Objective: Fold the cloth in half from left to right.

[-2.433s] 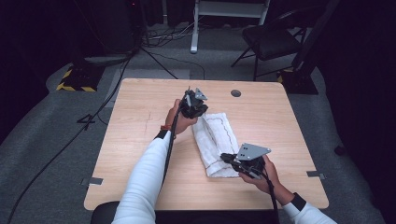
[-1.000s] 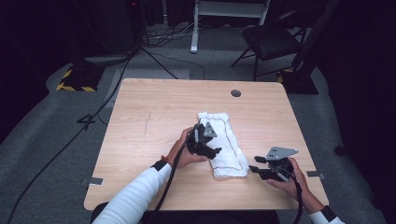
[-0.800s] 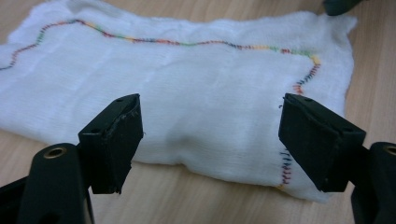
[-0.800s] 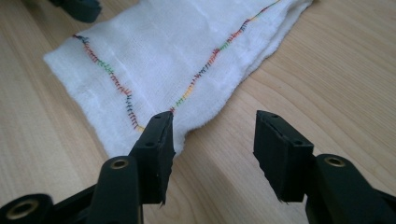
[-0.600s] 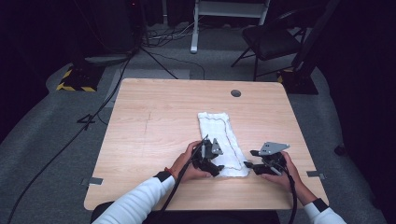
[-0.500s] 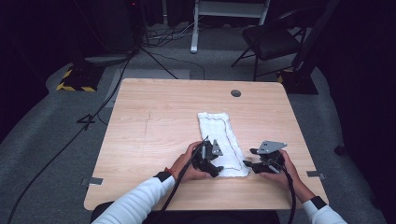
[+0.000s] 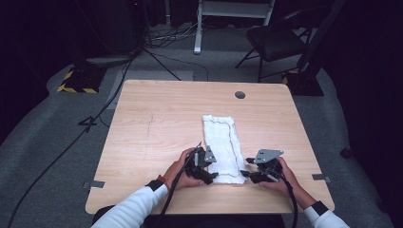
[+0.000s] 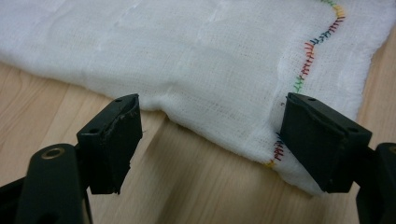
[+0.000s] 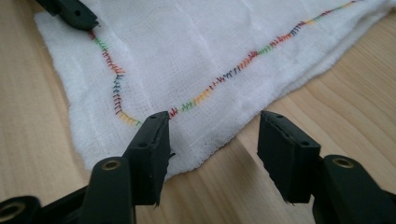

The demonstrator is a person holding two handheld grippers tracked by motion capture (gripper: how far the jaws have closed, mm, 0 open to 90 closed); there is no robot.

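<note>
Claws are sitting wide apart: left claw and right claw are each straddling a near corner of the white cloth lying on the tabletop.

1 cloth, 2 grippers, 1 table, 1 chair.

My sleeves are white with dark cuffs. My left gripper is black with a black cable trailing from it; my right gripper is black too, topped by a grey three-cornered plate, its own cable behind. Each gripper's jaws are blocky black pads with small screw holes, on arms with brass-ringed holes below them.
</note>
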